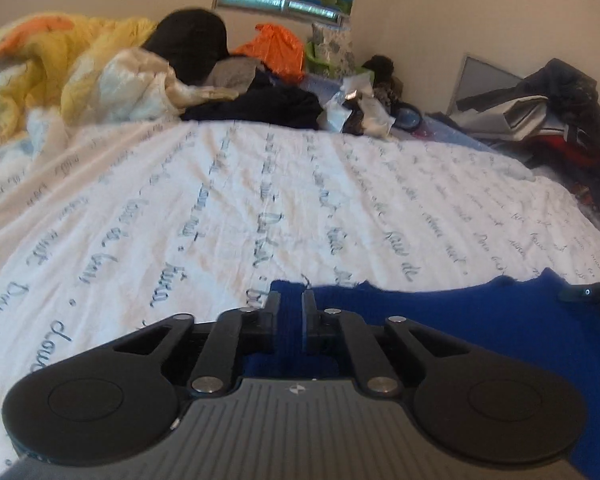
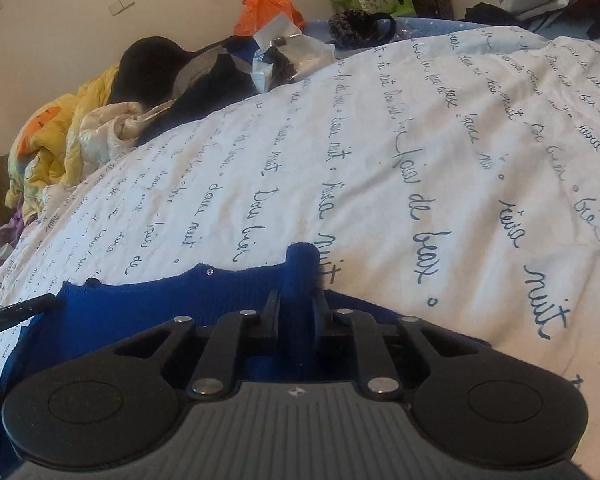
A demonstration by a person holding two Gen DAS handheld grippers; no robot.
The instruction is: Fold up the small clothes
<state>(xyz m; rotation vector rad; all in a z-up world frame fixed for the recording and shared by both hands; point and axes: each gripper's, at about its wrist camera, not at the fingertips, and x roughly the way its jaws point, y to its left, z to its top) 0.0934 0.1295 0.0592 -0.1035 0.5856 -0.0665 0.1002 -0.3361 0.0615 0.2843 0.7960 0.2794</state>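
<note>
Blue knit garment (image 1: pixel 440 320) spans widthwise between left claw (image 1: pixel 291 300) and right claw (image 2: pixel 298 300), both clamped on its edge.

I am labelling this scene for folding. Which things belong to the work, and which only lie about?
For the job:
- blue knitted garment
- left gripper
- right gripper

Lying about:
- yellow quilt
- orange plastic bag
- dark clothes pile
- white script-printed bedsheet

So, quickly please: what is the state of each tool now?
Left tool: closed on the blue knit garment.
Right tool: closed on a bunched fold of the same garment.
</note>
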